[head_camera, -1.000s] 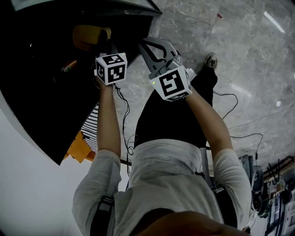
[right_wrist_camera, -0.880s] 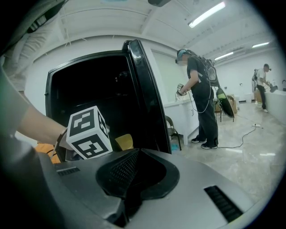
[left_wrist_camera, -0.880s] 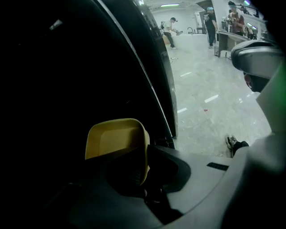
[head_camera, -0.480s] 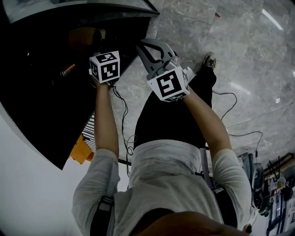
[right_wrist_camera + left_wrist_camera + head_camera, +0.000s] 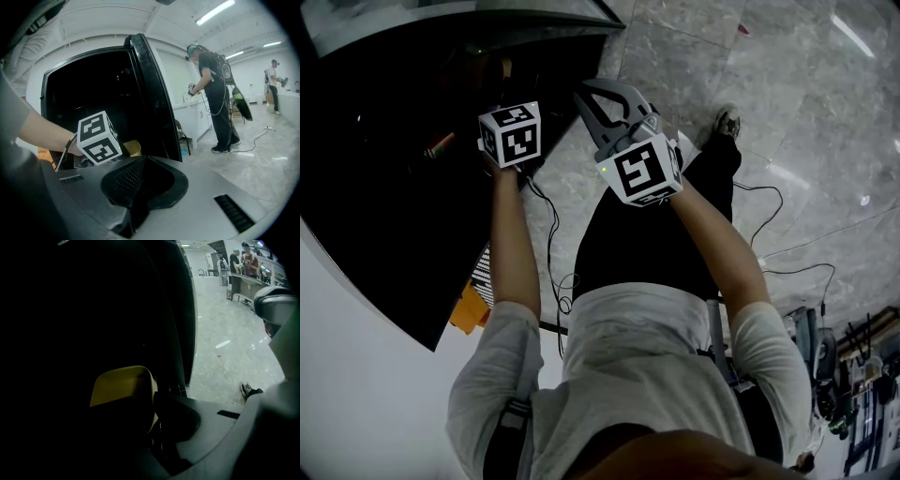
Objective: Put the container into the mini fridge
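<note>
A yellow container (image 5: 123, 386) sits between my left gripper's (image 5: 136, 416) jaws, shut on it, inside the dark mini fridge (image 5: 384, 159). Only the right finger (image 5: 180, 416) shows; the other is lost in shadow. In the head view the left gripper's marker cube (image 5: 511, 134) stands at the fridge's opening and the container is swallowed by the dark. From the right gripper view, a corner of the container (image 5: 132, 147) peeks out beside that cube (image 5: 98, 138). My right gripper (image 5: 602, 94) is shut and holds nothing, hovering by the fridge door's edge (image 5: 154, 108).
The open black door stands between the fridge and the grey marble floor (image 5: 787, 112). Cables (image 5: 787, 258) trail on the floor behind my leg. An orange object (image 5: 469, 305) lies by the fridge's near side. A person (image 5: 213, 93) works at a white counter further off.
My left gripper has pushed the yellow container deeper into the fridge; in the head view it went from plainly visible to hidden in the dark. The right gripper shifted slightly left.
</note>
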`<move>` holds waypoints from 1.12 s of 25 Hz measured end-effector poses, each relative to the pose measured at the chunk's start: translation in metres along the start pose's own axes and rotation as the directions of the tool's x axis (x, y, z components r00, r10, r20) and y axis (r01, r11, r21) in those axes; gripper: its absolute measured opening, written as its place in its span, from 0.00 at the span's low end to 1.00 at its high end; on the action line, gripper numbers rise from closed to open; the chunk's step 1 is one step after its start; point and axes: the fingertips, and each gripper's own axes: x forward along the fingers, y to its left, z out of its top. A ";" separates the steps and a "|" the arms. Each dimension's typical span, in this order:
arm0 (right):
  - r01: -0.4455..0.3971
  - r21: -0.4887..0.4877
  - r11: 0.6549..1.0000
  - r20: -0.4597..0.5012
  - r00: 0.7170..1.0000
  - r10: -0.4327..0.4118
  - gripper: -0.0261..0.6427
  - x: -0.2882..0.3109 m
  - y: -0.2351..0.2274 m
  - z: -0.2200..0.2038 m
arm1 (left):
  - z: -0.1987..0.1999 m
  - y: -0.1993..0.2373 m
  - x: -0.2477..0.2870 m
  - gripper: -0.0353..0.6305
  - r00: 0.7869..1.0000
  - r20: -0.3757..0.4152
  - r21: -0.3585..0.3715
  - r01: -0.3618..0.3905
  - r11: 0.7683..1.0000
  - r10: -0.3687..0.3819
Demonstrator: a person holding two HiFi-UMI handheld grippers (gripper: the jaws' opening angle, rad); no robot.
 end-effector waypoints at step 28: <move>0.000 -0.089 0.996 -0.055 0.998 -0.005 0.10 -0.060 0.010 0.041 | 0.049 0.013 -0.088 0.23 0.964 0.202 -0.096 -0.156 0.983 0.173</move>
